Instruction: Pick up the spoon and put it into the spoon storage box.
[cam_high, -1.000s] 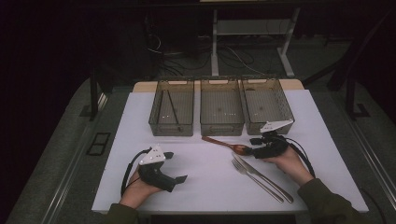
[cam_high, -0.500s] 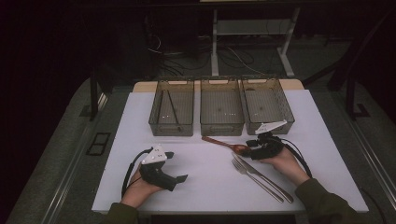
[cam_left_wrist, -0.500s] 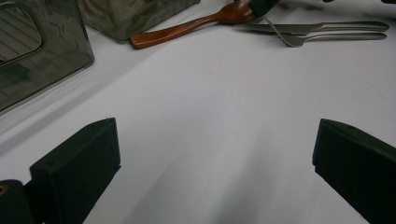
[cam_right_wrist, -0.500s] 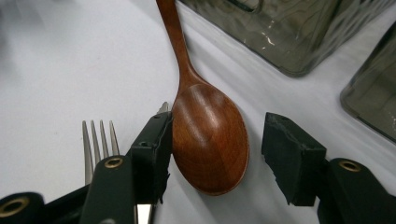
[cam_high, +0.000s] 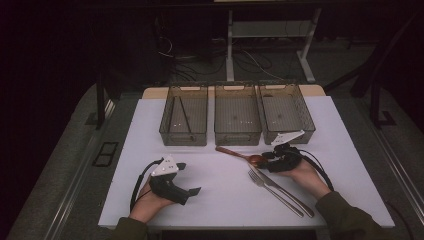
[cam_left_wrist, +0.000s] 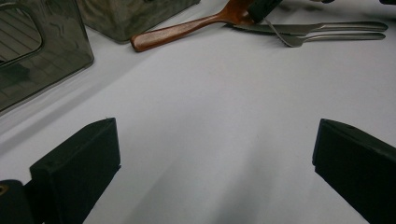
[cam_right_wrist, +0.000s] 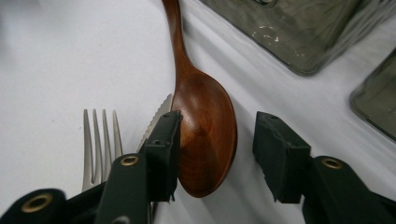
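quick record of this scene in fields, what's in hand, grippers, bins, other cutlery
in hand: wooden spoon, bowl between the right gripper jaws
right gripper: jaws just closing, one pad at the bowl, the other apart from it
left gripper: open over bare table
bins: three in a row
other cutlery: fork, knife beside spoon

Knife mostly hidden behind right gripper; fork handle cut off at bottom edge; spoon handle end cropped.
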